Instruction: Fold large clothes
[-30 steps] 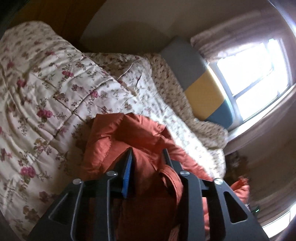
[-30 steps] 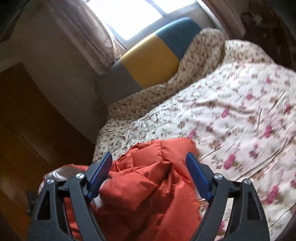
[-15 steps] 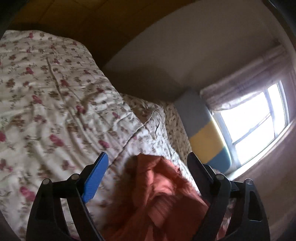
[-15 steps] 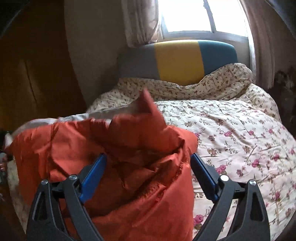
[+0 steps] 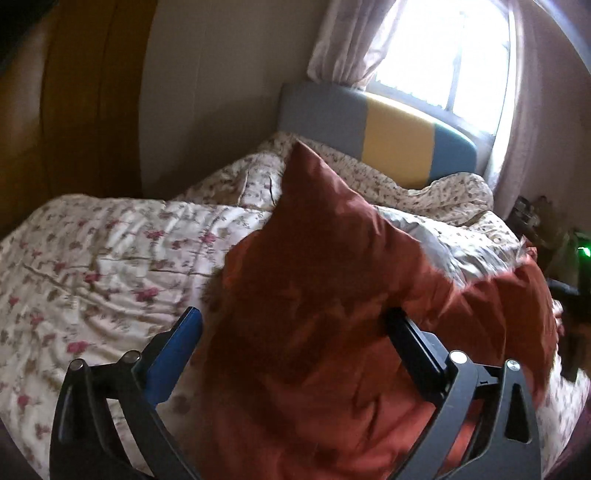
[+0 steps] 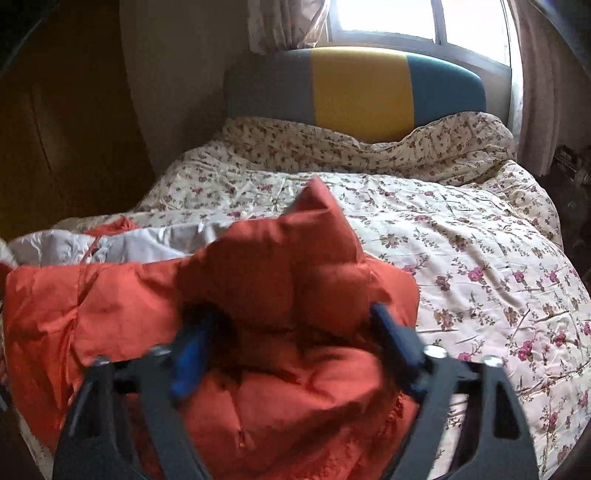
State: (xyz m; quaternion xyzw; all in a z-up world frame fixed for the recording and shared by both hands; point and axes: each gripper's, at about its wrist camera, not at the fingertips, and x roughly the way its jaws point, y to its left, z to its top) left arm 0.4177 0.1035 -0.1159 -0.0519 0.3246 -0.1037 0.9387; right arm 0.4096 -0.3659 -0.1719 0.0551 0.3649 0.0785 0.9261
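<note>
Left wrist view: the left gripper [image 5: 295,343] has just been opening, and its jaws stand spread wide. The orange padded jacket [image 5: 332,295] bulges up between them. The blue pad [image 5: 177,354] on the left stands clear of the cloth, so nothing is pinched. The jacket lies heaped on the floral quilt [image 5: 110,258] at the near edge of the bed. One corner rises to a peak toward the striped headboard [image 5: 388,136], and the bulk runs across the view to the right, where grey lining [image 5: 443,247] shows.

Right wrist view: the right gripper [image 6: 291,332] has just been closing. A puffed fold of the jacket [image 6: 288,288] sits between its blurred fingers [image 6: 192,350], and I cannot tell whether they press on it. Here the jacket stretches crosswise to the left, its peak again pointing at the headboard [image 6: 358,88], under the window [image 6: 388,18].
</note>
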